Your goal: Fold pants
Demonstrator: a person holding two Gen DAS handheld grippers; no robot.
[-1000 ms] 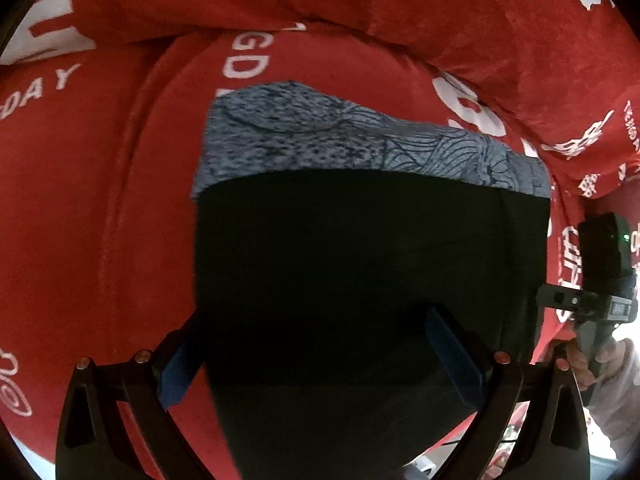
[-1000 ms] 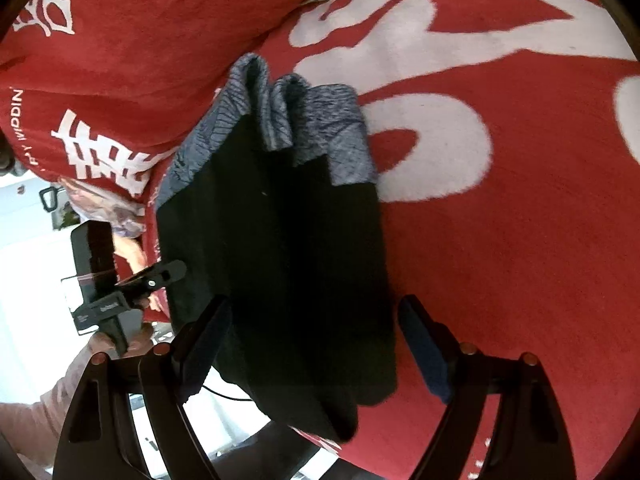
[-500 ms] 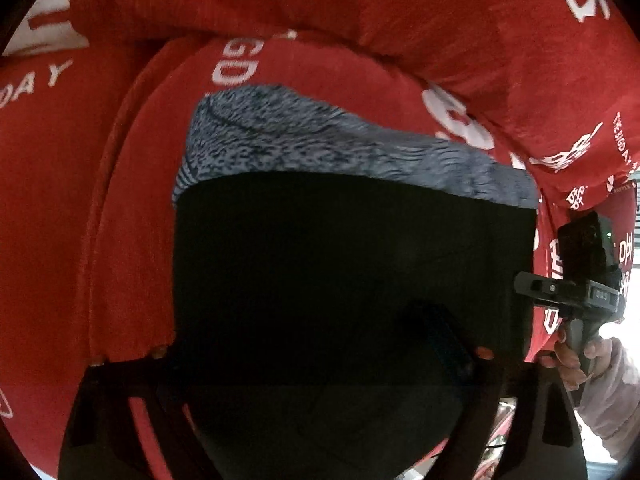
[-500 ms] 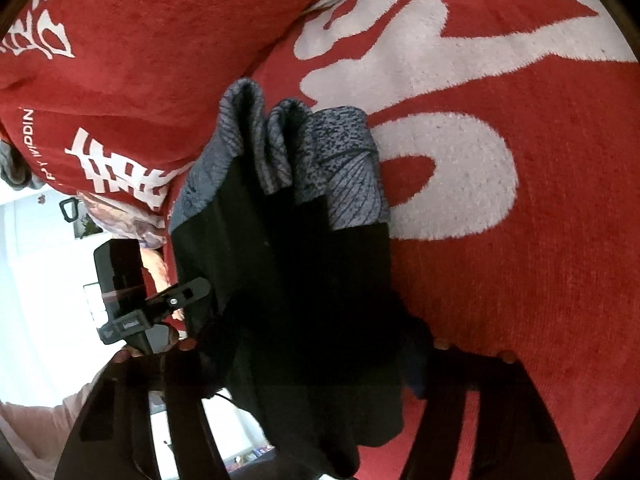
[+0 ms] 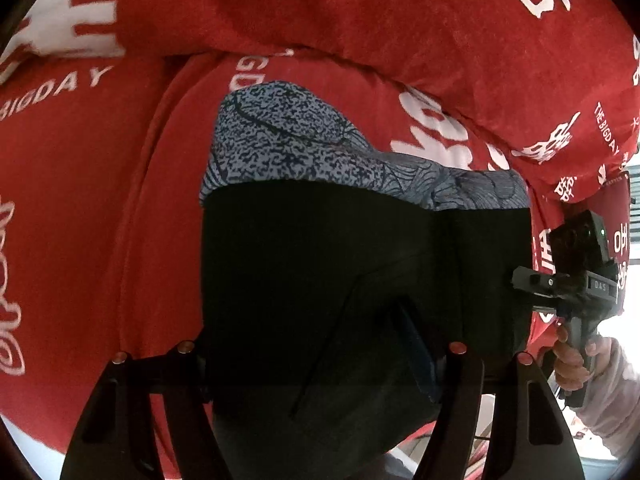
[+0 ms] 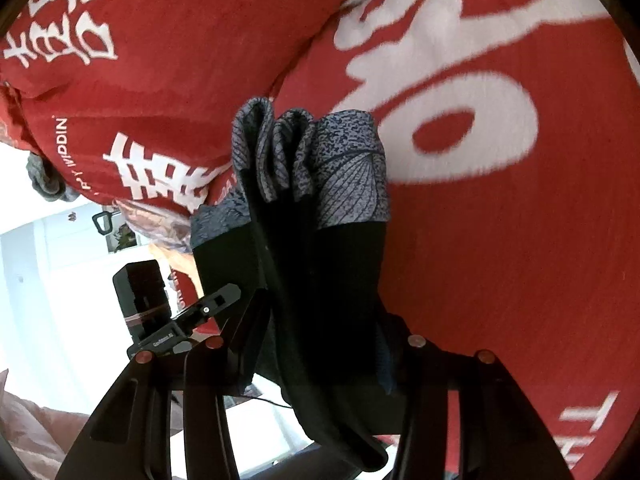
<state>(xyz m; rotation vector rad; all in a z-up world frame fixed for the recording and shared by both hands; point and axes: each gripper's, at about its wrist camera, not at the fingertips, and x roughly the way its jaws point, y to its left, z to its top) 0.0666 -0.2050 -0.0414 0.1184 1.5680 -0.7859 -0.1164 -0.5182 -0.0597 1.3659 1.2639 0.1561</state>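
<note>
The pants [image 5: 352, 272] are black with a grey-blue patterned band [image 5: 304, 148] at the far end. They lie folded in layers on a red sofa cover [image 5: 80, 200]. My left gripper [image 5: 316, 364] has its jaws closed in on the near edge of the black cloth. My right gripper [image 6: 320, 348] grips the bundled layers of the pants [image 6: 320, 272] between its fingers, with the patterned band [image 6: 344, 176] bunched above. The right gripper also shows at the right in the left wrist view [image 5: 576, 284].
A red back cushion [image 5: 360, 20] with white lettering rises behind the pants. The sofa's edge and a bright white room [image 6: 48, 288] lie to the left in the right wrist view. The left gripper's body [image 6: 160, 312] is there too.
Both grippers moved in onto the near edge of the pants and their fingers closed in on the cloth. The layers now bunch up between the right fingers.
</note>
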